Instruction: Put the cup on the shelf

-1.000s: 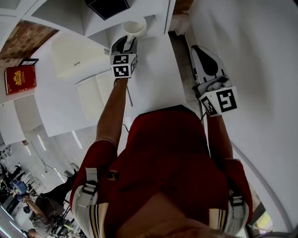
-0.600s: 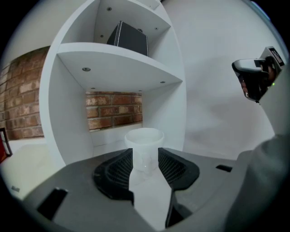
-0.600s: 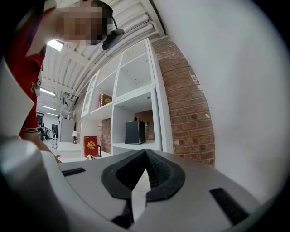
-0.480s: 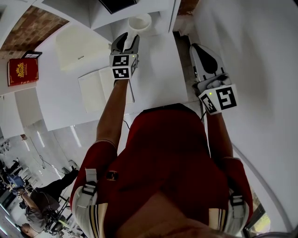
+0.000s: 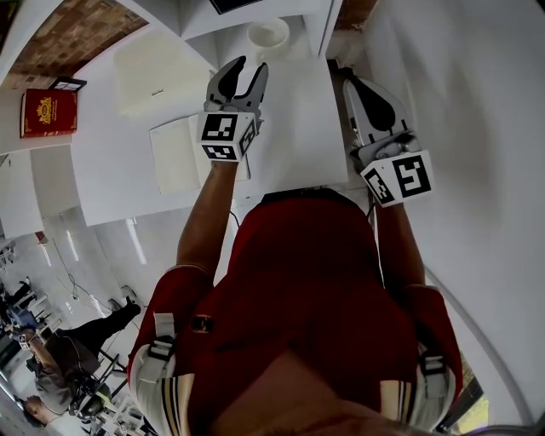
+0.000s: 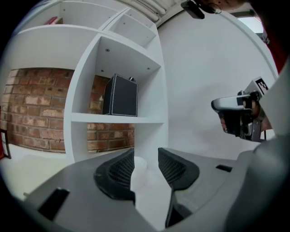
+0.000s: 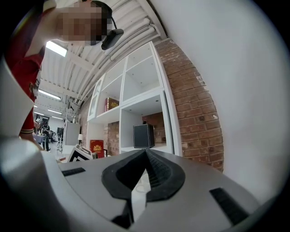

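The cup [image 5: 268, 34] stands upright in the shelf's [image 5: 319, 25] low bay with nothing gripping it, so I judge the placing done. My left tool [image 5: 249, 68] is just short of it, jaws spread, the pads touching nothing. My right tool [image 5: 358, 85] hangs off to the side, pressed together and empty. What's left is drawing the left tool clear.

Smooth white cup [image 5: 267, 34], matt white shelf [image 6: 118, 119] — rough brick wall [image 6: 31, 108], ribbed black pads [image 6: 121, 170] on matt grey left tool [image 6: 146, 157]
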